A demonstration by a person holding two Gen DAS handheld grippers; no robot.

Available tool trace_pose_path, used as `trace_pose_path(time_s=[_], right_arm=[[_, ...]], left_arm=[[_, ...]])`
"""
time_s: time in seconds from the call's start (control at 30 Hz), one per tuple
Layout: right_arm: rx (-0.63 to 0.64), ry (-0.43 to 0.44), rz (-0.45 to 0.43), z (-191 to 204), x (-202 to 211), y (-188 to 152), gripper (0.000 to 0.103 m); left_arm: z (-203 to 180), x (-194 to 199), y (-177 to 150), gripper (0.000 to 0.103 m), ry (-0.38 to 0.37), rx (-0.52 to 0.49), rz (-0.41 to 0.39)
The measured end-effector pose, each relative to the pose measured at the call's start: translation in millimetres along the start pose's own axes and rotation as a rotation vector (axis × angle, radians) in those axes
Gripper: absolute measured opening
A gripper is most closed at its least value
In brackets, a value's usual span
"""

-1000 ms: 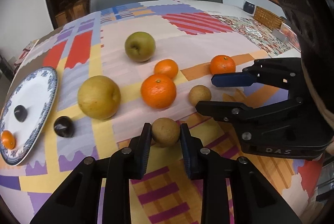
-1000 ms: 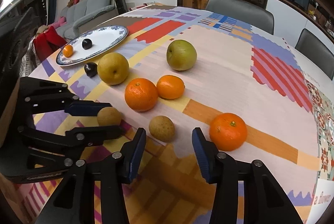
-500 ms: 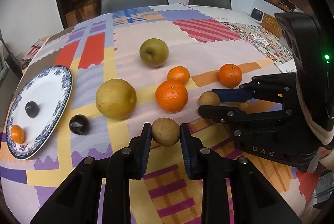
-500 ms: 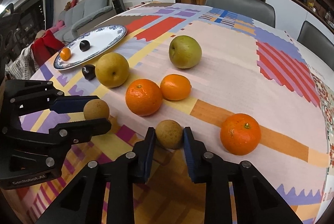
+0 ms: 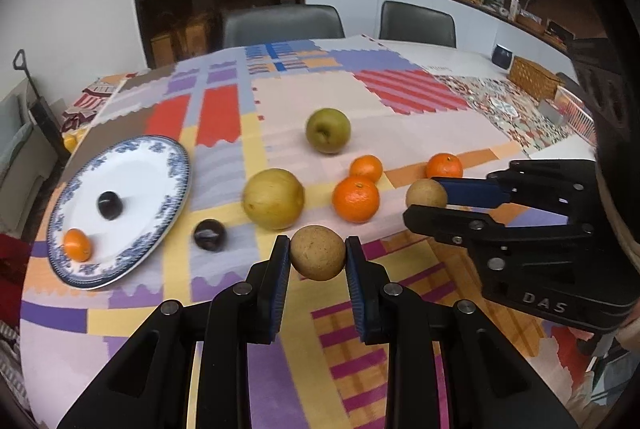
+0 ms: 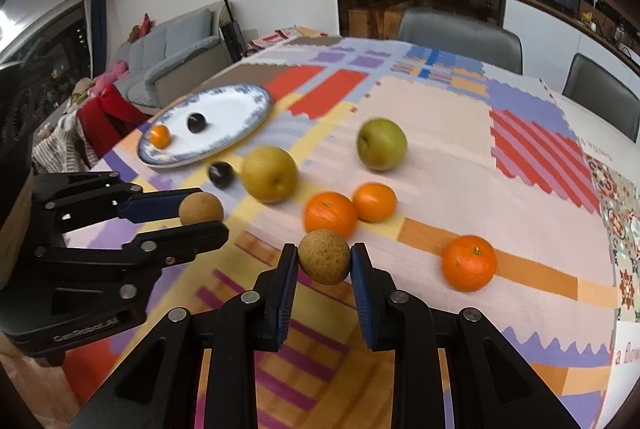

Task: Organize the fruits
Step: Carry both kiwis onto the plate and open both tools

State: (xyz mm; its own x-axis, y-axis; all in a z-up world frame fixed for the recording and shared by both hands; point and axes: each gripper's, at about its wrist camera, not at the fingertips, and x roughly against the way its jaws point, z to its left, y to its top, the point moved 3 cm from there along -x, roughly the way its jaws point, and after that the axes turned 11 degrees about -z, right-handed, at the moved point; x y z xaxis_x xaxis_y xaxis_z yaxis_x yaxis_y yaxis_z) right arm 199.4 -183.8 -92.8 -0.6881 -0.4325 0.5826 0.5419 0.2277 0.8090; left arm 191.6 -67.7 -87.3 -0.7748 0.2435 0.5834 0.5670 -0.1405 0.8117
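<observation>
My left gripper is shut on a small round brown fruit and holds it above the table. My right gripper is shut on a second brown fruit, also lifted; it shows in the left wrist view. A blue-rimmed white plate at the left holds a dark plum and a small orange. On the cloth lie a dark plum, a yellow pear, a green pear and three oranges.
The table has a colourful patchwork cloth. Grey chairs stand at the far side. A wicker basket and a dark cup sit at the far right. A sofa is beyond the table's left edge.
The right gripper closed on the second brown fruit and lifted it. Both grippers rose from the table with their fruits and drew back.
</observation>
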Motion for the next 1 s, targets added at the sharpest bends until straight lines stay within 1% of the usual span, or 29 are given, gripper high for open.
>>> trace_pose_path(time_s=[0.2, 0.5, 0.8, 1.0], right_arm=[[-0.009, 0.002, -0.044, 19.4, 13.0, 13.9, 0.028], [-0.032, 0.02, -0.092, 49.0, 14.6, 35.4, 0.028], [-0.023, 0.056, -0.115, 87.3, -3.8, 63.0, 0.028], [-0.011, 0.089, -0.109, 113.3, -29.2, 82.8, 0.028]], left_arm=[[16.6, 21.3, 1.5, 0.027, 0.033, 0.019, -0.038], [54.6, 48.4, 4.1, 0.027, 0.12, 0.047, -0.083], [103.5, 64.3, 7.0, 0.027, 0.198, 0.075, -0.108], [140.1, 65.5, 10.3, 0.027, 0.245, 0.086, -0.111]])
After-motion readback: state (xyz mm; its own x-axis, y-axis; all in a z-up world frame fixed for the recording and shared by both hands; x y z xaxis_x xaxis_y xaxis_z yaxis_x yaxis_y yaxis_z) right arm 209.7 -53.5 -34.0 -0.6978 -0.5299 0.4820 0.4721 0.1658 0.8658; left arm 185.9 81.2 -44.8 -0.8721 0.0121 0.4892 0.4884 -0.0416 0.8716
